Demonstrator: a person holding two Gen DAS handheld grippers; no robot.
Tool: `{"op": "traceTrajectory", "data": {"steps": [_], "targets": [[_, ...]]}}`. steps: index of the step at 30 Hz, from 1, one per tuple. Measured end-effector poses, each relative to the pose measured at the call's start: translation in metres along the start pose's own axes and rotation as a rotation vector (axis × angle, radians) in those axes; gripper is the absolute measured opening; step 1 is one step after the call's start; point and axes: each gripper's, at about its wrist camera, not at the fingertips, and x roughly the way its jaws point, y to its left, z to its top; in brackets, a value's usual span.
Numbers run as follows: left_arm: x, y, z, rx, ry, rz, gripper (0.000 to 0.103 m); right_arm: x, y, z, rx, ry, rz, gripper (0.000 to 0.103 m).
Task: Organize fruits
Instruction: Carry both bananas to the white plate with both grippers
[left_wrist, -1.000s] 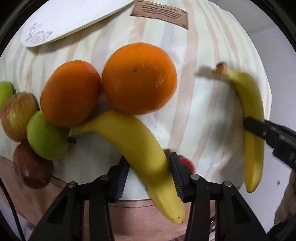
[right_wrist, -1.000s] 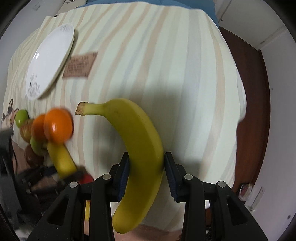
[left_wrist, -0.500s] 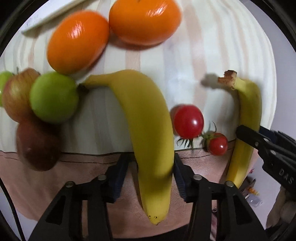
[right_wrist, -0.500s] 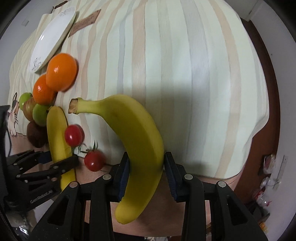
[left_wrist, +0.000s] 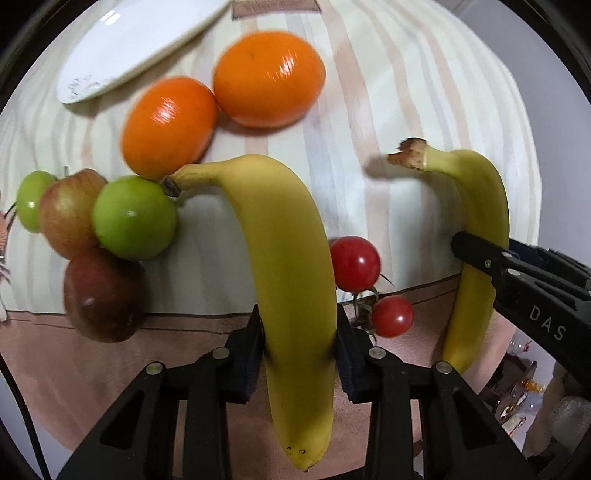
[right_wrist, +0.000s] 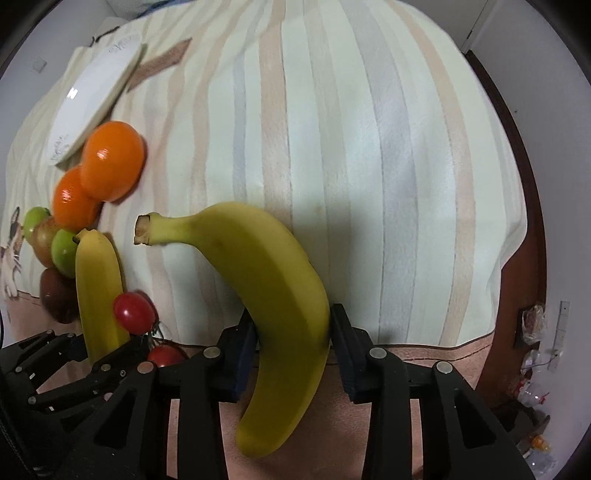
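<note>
Left gripper (left_wrist: 299, 354): jaws clamped on a banana (left_wrist: 284, 266), pads pressed to both flanks of its lower half after closing further in the last moments. This left-held banana has its stem end touching a green apple (left_wrist: 135, 218) and lying just under the nearer orange (left_wrist: 168, 127).

Right gripper (right_wrist: 291, 350): jaws clamped on a second banana (right_wrist: 266, 288) at mid-length, its torn stem pointing left toward the other fruit. In the left wrist view the right-held banana (left_wrist: 476, 221) stands well to the right, with the black finger of the right gripper across it.

Surface: covered by a striped cloth (right_wrist: 332, 129) with a pinkish-brown border (left_wrist: 110, 369) near the front edge.

Other fruit (grouped at the left of the cloth):
- A second orange (left_wrist: 269, 79) touches the first.
- A red-yellow apple (left_wrist: 66, 210), a small green apple (left_wrist: 33, 199) and a dark red apple (left_wrist: 101, 295) are packed against the green apple.
- Two tomatoes, one larger (left_wrist: 354, 264) and one smaller (left_wrist: 391, 315), lie between the two bananas, joined by a green stalk.

A white plate (left_wrist: 140, 44) sits beyond the oranges, empty, beside a brown label (left_wrist: 275, 4) on the cloth.
</note>
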Motion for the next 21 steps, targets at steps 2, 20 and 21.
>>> {"op": "traceTrajectory", "data": {"steps": [2, 20, 21], "targets": [[-0.014, 0.002, -0.002, -0.012, -0.018, -0.018, 0.031, -0.009, 0.000, -0.006, 0.008, -0.017, 0.017, 0.040], [-0.168, 0.064, 0.069, -0.037, -0.252, -0.104, 0.031, -0.126, -0.026, 0.058, 0.015, -0.092, 0.208, 0.040], [-0.157, 0.065, 0.097, -0.041, -0.261, -0.110, 0.031, -0.128, -0.021, 0.063, 0.015, -0.092, 0.217, 0.040]]}}
